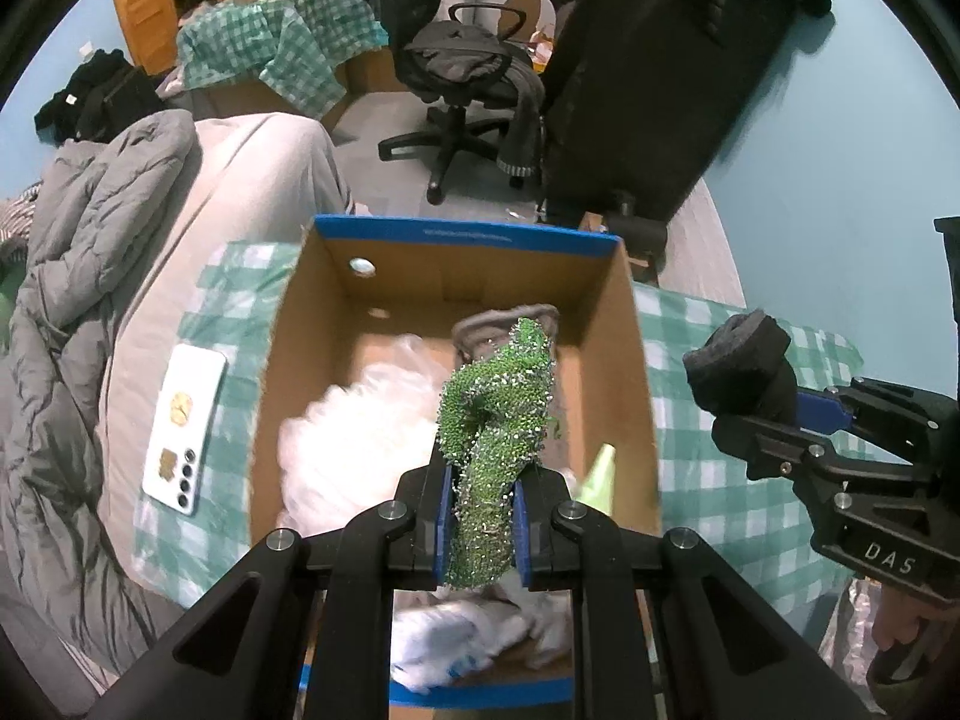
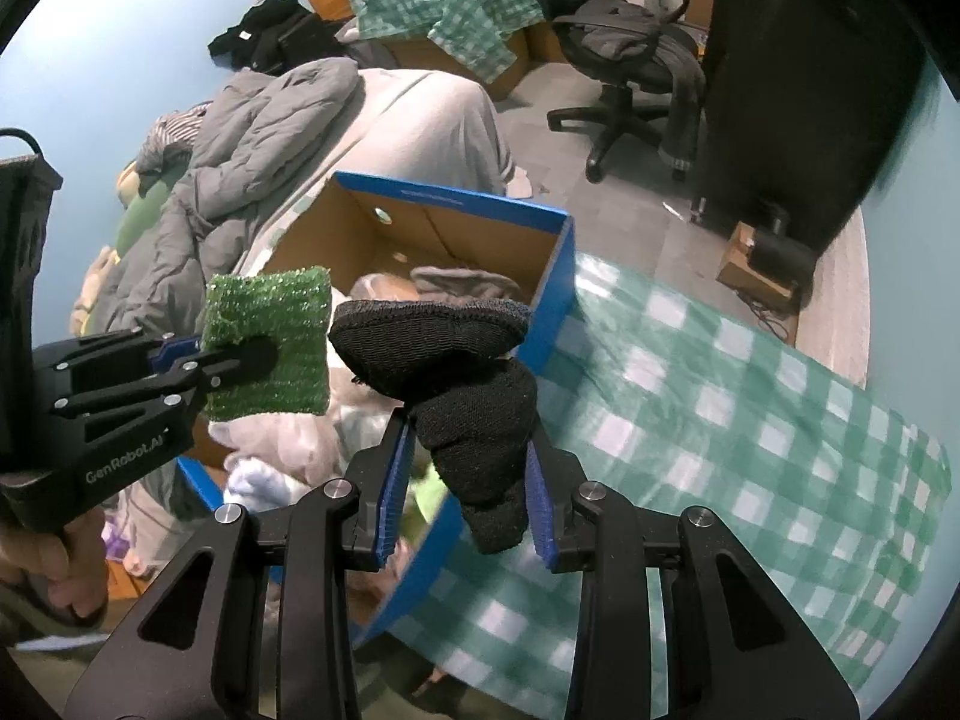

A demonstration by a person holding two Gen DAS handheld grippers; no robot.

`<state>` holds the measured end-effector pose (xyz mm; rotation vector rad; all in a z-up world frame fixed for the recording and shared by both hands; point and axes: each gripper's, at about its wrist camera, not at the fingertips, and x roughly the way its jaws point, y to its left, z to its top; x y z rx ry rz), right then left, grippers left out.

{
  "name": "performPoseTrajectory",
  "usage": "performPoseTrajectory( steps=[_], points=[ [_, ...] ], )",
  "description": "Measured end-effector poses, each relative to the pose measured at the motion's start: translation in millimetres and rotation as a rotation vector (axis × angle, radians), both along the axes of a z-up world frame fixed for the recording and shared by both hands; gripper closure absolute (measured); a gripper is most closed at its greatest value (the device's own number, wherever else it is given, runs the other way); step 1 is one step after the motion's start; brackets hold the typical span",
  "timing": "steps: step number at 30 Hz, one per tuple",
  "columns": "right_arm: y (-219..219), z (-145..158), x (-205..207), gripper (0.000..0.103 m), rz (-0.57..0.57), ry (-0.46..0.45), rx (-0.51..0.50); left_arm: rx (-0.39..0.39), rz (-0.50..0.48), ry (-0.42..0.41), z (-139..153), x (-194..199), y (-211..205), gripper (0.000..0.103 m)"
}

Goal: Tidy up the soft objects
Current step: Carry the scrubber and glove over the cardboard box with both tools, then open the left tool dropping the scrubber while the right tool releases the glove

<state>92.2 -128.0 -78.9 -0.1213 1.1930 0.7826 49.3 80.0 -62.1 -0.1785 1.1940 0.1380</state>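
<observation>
Your left claw (image 1: 480, 516) pinches the green turf pad (image 1: 498, 420) above the box (image 1: 468, 237); your right claw (image 2: 468, 486) pinches the black sock (image 2: 462, 384) beside its right wall. Lower each inside before releasing.

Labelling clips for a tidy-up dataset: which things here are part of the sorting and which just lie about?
In the job: green turf pad in left tongs; black sock in right tongs; cardboard box.
Lying about: white phone, office chair, grey duvet.
</observation>
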Motion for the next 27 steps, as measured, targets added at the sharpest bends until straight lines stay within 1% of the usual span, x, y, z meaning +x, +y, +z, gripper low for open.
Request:
performPoseTrajectory(
  steps=[4,9,18,19,20,22,24,27],
  points=[
    [18.8,-3.0,7.8,0.069,-0.001,0.006,-0.007,-0.004,-0.002,0.001,-4.7,13.6,15.0,0.087],
    [38.6,-11.3,18.0,0.069,-0.012,0.030,-0.014,0.003,-0.026,0.012,-16.2,34.8,27.7,0.087],
    [63.2,-32.9,31.6,0.069,-0.042,0.072,-0.049,0.022,-0.056,0.060,-41.9,60.1,40.7,0.086],
    [64.9,-34.5,32.2,0.069,-0.042,0.074,-0.054,0.019,-0.055,0.066,-44.4,61.8,42.3,0.083],
    [66.6,-36.1,32.9,0.068,-0.042,0.077,-0.059,0.014,-0.051,0.071,-47.0,63.0,44.7,0.076],
    [68.7,-38.7,34.0,0.067,-0.048,0.081,-0.068,0.001,-0.048,0.068,-49.2,63.6,48.7,0.071],
    [69.6,-38.6,34.9,0.065,-0.054,0.083,-0.066,0.002,-0.045,0.064,-48.7,63.0,51.2,0.056],
    [69.8,-35.6,34.1,0.065,-0.061,0.076,-0.064,0.012,-0.032,0.045,-43.1,59.1,54.2,0.048]
  ],
)
